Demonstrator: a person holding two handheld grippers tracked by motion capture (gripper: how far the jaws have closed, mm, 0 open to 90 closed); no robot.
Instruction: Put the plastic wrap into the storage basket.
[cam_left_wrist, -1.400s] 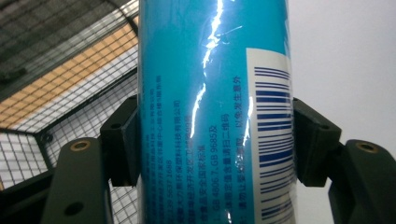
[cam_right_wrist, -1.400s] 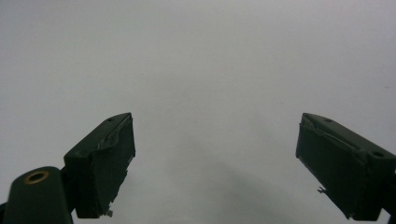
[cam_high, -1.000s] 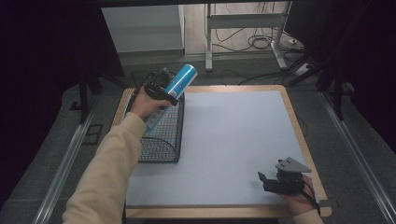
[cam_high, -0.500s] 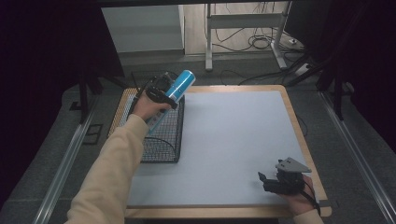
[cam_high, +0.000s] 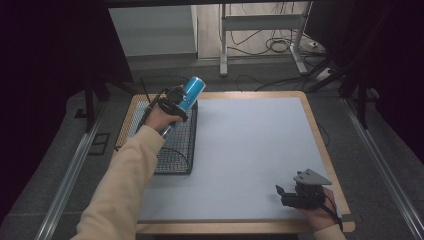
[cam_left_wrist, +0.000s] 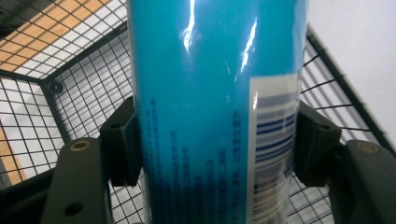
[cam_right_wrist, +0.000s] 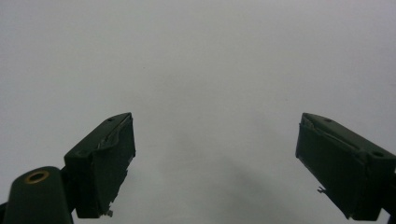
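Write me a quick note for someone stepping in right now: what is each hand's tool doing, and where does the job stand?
Left gripper: jaws shut on the blue can, held tilted above the far end of the black wire basket.
Right gripper: jaws open, holding nothing, low over the white table mat at its near right corner.
Done: can gripped and off the table.
Left, probably: set the can down, in the basket or on the mat; I cannot tell which.

Your left hand-held gripper (cam_high: 176, 102) is raised over the table's (cam_high: 250, 150) far-left corner, jaws clamped, arm outstretched. Your right hand-held gripper (cam_high: 290, 194) rests low near its near-right corner, jaws spread wide.
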